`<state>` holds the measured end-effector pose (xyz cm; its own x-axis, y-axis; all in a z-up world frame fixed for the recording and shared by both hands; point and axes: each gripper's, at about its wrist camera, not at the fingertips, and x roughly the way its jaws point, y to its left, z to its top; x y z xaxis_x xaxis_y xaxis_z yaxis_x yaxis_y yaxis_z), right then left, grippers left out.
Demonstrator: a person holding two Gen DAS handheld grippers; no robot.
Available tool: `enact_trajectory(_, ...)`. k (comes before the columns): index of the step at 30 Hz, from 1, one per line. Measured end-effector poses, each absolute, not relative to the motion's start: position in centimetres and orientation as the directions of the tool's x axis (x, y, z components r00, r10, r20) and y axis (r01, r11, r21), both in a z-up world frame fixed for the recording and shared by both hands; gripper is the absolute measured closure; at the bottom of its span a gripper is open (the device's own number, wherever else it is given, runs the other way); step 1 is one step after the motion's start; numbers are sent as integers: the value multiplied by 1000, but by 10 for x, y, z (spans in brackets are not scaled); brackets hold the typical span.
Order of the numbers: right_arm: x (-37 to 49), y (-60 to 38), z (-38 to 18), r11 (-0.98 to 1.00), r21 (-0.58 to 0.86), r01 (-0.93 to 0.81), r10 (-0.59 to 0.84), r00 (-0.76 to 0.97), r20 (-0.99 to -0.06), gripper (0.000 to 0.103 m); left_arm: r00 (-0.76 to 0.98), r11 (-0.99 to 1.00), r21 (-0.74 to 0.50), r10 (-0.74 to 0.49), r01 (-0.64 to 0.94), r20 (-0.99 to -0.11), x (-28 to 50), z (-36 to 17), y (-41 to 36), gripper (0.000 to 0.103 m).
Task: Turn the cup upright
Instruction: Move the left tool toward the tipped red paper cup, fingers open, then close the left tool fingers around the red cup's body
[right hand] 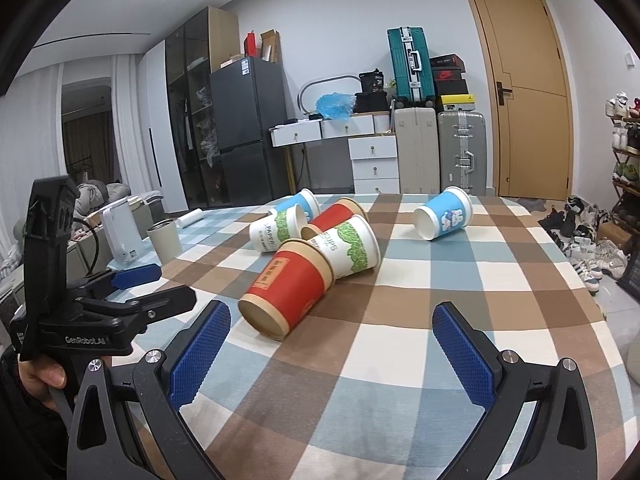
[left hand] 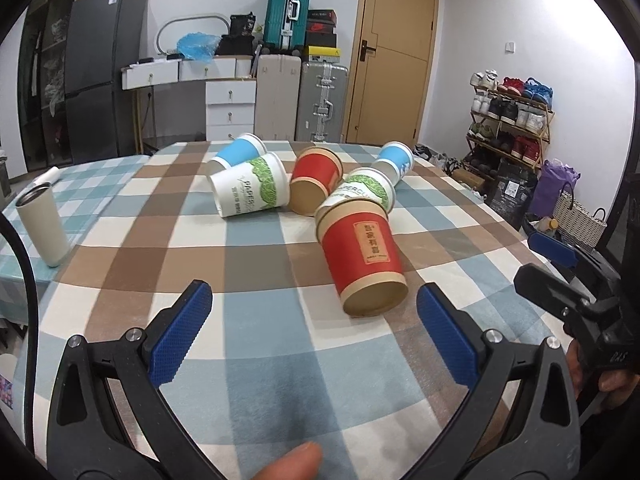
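Several paper cups lie on their sides on the checked tablecloth (left hand: 256,240). The nearest is a red cup (left hand: 360,256), base toward me; it also shows in the right wrist view (right hand: 288,288). Behind it lie two white-and-green cups (left hand: 250,186) (left hand: 366,188), another red cup (left hand: 314,180) and two blue cups (left hand: 240,152) (left hand: 396,160). My left gripper (left hand: 314,340) is open and empty, just short of the near red cup. My right gripper (right hand: 332,352) is open and empty, the red cup ahead to its left. Each gripper shows in the other's view (left hand: 568,276) (right hand: 156,284).
A grey steel tumbler (left hand: 42,228) stands upright at the table's left edge, with a white roll (left hand: 48,178) behind it. A white kettle (right hand: 120,236) stands off the left side. Suitcases, drawers, a fridge, a door and a shoe rack (left hand: 512,120) lie beyond the table.
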<state>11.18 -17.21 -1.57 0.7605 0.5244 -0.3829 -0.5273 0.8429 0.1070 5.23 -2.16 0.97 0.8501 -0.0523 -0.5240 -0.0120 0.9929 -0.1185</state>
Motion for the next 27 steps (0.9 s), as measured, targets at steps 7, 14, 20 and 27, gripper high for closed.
enact_trajectory(7,121,-185,-17,856,142,-497,510,767,-389,0,806,992,-127,-82,8,-586,90,3,-39,4)
enact_trajectory(14,126,-189,-19,853,163,-496,517,759,-395,0,762,989,-145,-97,4,-641,118,-7,-49,11)
enact_trajectory(20,127,-191,-20,851,175,-496,522,754,-399,0,743,986,-168,-104,-11,-661,133,-13,-52,19)
enact_trajectory(27,127,-190,-21,850,173,-497,522,753,-400,0,717,984,-179,-138,18,-683,139,-16,-60,48)
